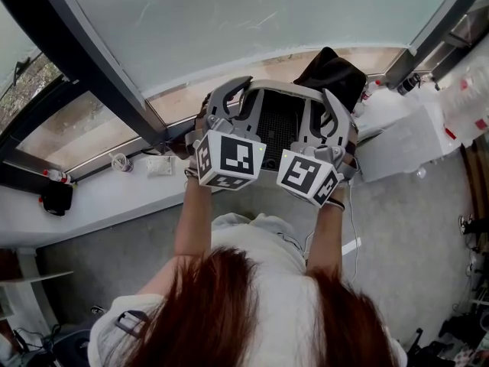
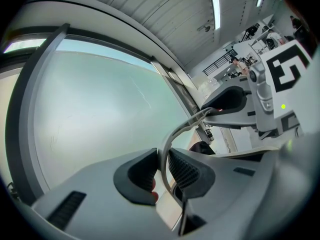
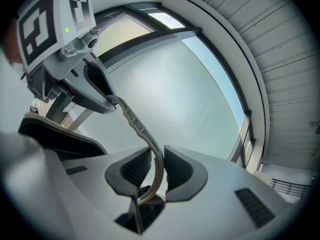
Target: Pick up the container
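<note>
I hold a grey container [image 1: 276, 89] with a dark mesh inside at chest height in front of the window. In the head view my left gripper [image 1: 228, 99] is at its left side and my right gripper [image 1: 334, 117] at its right side. The left gripper view shows the left gripper [image 2: 161, 166] shut on a thin grey band of the container [image 2: 186, 125]. That band arcs over to the right gripper's marker cube [image 2: 287, 71]. In the right gripper view the right gripper [image 3: 156, 167] is shut on the ribbed grey band [image 3: 132, 121], which runs up to the left gripper's cube [image 3: 52, 21].
A large window pane with a dark slanted frame [image 1: 98, 67] stands just beyond the container. The sill [image 1: 114, 193] carries a cup [image 1: 120, 161] and a small bottle [image 1: 56, 176]. A black bag [image 1: 334, 73] and a white table [image 1: 401, 140] are at the right. Grey floor lies below.
</note>
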Motion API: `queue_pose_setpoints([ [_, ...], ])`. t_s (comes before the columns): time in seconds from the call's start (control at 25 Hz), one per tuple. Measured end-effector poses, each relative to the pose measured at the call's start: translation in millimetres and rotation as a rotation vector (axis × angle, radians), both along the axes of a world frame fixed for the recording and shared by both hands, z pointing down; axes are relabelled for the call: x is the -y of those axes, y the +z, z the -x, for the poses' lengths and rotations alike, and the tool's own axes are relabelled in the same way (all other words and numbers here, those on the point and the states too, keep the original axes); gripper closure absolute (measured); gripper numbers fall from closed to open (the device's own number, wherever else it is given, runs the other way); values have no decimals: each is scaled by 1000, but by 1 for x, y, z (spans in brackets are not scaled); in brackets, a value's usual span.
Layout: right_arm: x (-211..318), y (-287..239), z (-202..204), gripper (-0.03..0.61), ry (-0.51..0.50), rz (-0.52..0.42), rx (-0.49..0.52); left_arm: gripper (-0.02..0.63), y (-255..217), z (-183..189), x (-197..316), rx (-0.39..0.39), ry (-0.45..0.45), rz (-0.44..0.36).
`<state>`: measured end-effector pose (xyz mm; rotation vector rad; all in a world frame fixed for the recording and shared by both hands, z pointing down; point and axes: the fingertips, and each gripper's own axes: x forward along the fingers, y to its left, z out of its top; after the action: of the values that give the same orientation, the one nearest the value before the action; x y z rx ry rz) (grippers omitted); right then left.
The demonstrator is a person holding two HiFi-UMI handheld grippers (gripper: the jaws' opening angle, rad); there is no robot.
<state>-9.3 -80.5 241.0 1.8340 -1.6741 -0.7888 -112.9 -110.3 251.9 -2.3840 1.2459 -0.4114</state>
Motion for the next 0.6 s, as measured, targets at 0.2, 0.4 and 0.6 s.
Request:
queue_pose_setpoints([
  [0.2, -2, -7, -7, 488, -21, -4, -2, 532, -7, -7, 0, 0, -17, -5],
  [0.4, -4, -18, -19, 488, -44, -13, -3, 532, -19, -19, -4, -10, -31, -19],
  [0.6, -6, -21, -34, 488, -62, -5, -12, 533, -21, -33, -8, -14, -43, -13],
])
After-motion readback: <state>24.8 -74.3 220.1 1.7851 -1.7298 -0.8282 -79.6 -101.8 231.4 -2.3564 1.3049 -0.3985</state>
